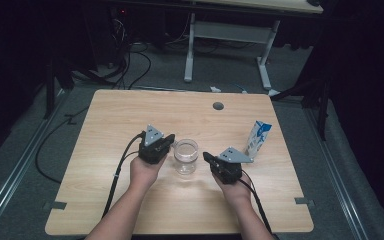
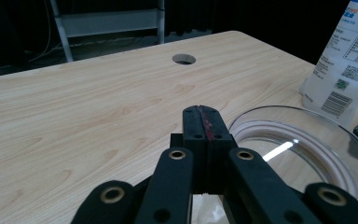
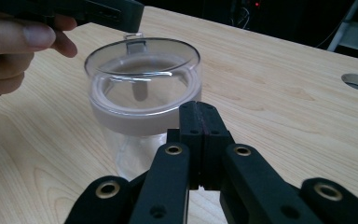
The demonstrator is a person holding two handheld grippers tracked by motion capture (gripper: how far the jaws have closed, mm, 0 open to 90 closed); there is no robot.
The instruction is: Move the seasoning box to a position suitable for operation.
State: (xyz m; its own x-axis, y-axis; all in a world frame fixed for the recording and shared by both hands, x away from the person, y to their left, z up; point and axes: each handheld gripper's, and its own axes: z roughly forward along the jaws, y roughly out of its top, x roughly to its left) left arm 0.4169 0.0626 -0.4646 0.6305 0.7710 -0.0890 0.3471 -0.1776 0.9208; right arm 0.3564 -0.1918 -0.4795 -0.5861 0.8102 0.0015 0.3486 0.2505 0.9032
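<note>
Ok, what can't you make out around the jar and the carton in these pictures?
- Carton top: cut off by the upper edge in the left gripper view.
- Carton print: too small to read in the high view.
- Jar base: hidden behind the shut right claw in the right gripper view.

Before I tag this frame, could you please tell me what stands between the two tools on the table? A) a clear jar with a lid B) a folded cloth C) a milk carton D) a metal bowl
A: in the high view the clear jar stands between the left tool and the right tool, while the carton stands farther right, beyond the right tool.
</note>
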